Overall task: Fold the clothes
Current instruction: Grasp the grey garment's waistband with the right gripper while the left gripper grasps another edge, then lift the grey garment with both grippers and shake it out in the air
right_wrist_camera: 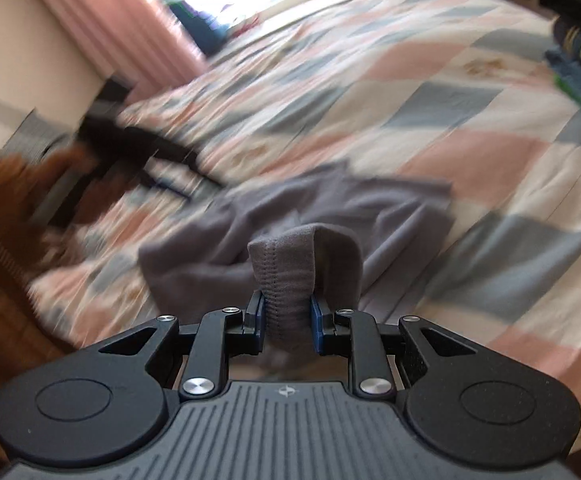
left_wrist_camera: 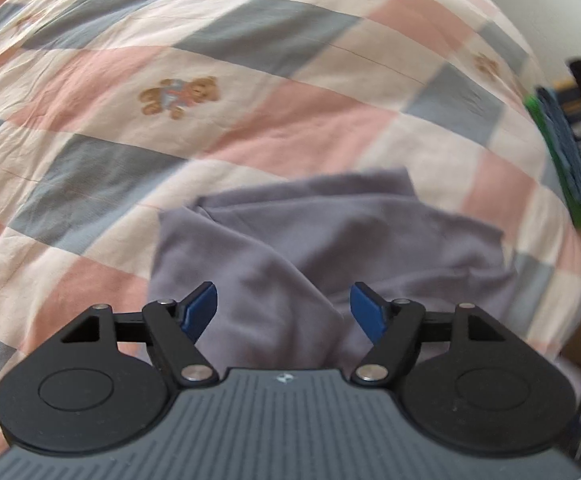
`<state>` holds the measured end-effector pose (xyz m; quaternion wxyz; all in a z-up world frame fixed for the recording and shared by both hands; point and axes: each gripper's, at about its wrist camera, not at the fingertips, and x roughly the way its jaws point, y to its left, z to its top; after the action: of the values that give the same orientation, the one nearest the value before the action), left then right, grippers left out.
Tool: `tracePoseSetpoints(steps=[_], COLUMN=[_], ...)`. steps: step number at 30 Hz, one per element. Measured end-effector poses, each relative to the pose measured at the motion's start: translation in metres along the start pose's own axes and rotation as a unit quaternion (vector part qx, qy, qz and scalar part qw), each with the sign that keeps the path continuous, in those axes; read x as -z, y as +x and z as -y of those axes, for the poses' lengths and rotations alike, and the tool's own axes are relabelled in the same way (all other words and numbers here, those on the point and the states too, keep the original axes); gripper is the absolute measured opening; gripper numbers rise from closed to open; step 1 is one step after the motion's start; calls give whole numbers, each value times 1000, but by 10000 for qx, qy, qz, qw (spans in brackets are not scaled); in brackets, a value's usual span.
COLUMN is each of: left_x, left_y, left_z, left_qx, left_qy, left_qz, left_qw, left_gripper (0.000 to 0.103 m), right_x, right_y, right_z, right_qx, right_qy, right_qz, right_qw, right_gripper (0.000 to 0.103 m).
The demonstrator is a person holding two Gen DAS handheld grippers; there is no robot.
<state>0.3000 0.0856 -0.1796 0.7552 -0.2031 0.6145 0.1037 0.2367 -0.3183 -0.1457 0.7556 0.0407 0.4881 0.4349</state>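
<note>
Soft, light grey-lilac jersey garment (right_wrist_camera: 290,216) drapes limply; right tool (right_wrist_camera: 286,316) pinches its stitched hem (right_wrist_camera: 286,280), left tool (left_wrist_camera: 283,308) gapes wide, empty.

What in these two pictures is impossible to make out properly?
- Right wrist view: the dark shapes at the left are smeared by motion blur, so they cannot be identified.
- Right wrist view: the grey garment is bunched, so its type is unclear, and the right gripper hides the pinched hem.
- Left wrist view: the open left gripper covers the garment's near edge.
- Left wrist view: the stacked items are cut off by the right edge.
</note>
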Motion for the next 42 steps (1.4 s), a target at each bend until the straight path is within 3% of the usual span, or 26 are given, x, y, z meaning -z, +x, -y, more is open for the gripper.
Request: tracePoseSetpoints(steps=[4,9,14,15,17,21,25,27,28,30,31,33,36,38,42], left_x=[-27,-47,-59,-60,-59,-48,-40,-44,-47,-52,-52,-47,-36,-27,-16], left_y=[22,50,59,59,57,49,32,26,21,11,8,3,3,3,12], left_z=[-14,-39,-49,-49,-50,-51,-54,-56,-55,-44,-35,-19,-8,-3,4], left_qx=[-164,-292,-295,-345,-337,-606,-549,-473,-365,-144,-110,-65,254,379,445], left_qy=[-372,-920,-1172,-1182,-1196,-1033,-648,-536,-424,346,924,2204,3660,4503,5956], left_qz=[-253,-667,-863,-879,-927,-880,-695,-607,-457,-89,15,132,-176,-331,-716], left_qw=[9989,9931,9889,9885,9879,9889,9940,9956,9974,9993,9957,9753,9301,8914,7988], left_gripper=[63,36,31,14,0,0,0,14,16,26,29,32,32,32,32], right_x=[18,29,29,29,28,27,25,24,20,12,11,11,10,10,11], right_y=[-6,-11,-12,-13,-13,-15,-17,-18,-11,1,2,4,7,10,16], right_z=[4,13,13,12,12,11,10,9,16,30,33,39,48,51,51], right_qx=[31,251,291,304,330,382,433,459,509,652,700,769,862,906,1093], right_qy=[87,243,286,286,287,288,289,289,296,339,385,495,663,773,963], right_qz=[-310,-430,-415,-410,-399,-378,-357,-347,-357,-396,-402,-396,-394,-413,-423], right_qw=[9995,9985,9983,9983,9982,9981,9980,9979,9976,9965,9960,9950,9933,9920,9884], right_gripper=[22,22,22,22,22,22,23,23,23,23,24,24,24,24,25])
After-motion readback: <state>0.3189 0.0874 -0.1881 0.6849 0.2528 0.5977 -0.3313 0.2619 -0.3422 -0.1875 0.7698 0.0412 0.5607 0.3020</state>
